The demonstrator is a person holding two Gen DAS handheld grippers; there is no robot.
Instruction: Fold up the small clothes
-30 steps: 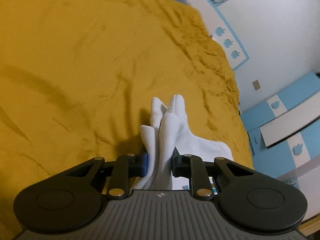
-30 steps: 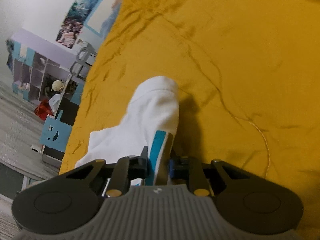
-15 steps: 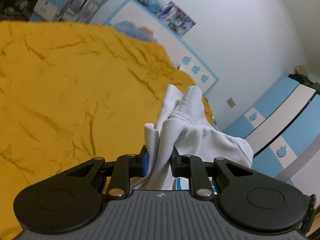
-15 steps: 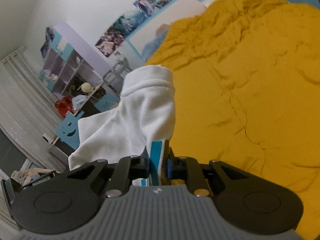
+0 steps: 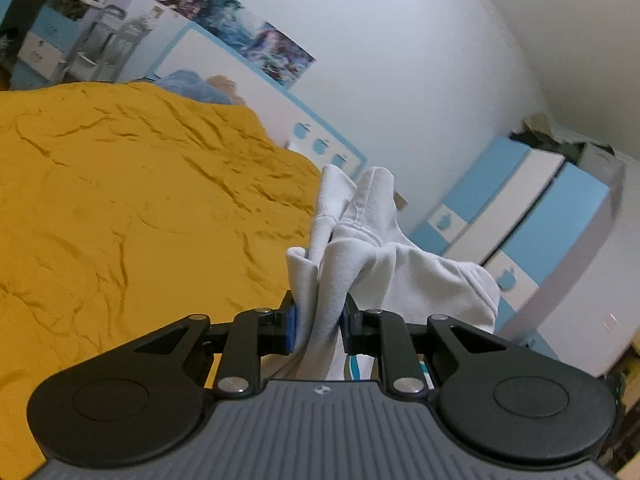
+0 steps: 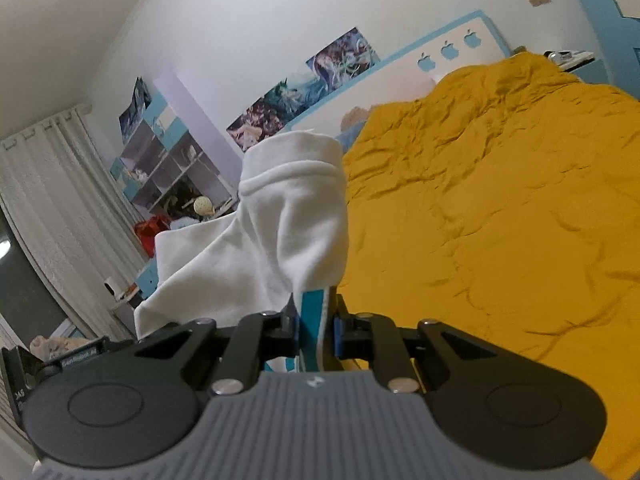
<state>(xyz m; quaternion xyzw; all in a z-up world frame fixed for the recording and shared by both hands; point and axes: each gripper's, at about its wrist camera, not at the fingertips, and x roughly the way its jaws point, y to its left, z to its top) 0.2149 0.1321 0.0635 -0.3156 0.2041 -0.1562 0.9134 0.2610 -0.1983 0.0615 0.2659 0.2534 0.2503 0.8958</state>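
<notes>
Lifted clear of the mustard bedspread (image 5: pixel 120 208): one white garment (image 5: pixel 360 248), pinched at two places. Left gripper (image 5: pixel 318 322) clenched on a bunched white edge, cloth fanning up toward 12 o'clock. Right gripper (image 6: pixel 316 326) clamped on a white edge with a teal stripe, cloth billowing toward 11 o'clock. Bedspread at 9 o'clock in the left view, 3 o'clock in the right. Likely step: raising to shake flat. Next: spreading it level on the bed before any fold.

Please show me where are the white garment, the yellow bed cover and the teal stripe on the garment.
white garment (image 5: pixel 400 264): left wrist view, on the bunched cloth beyond the jaws.
yellow bed cover (image 6: pixel 500 208): right wrist view, on its wrinkled middle.
teal stripe (image 6: pixel 310 320): right wrist view, on the band between the jaws.
</notes>
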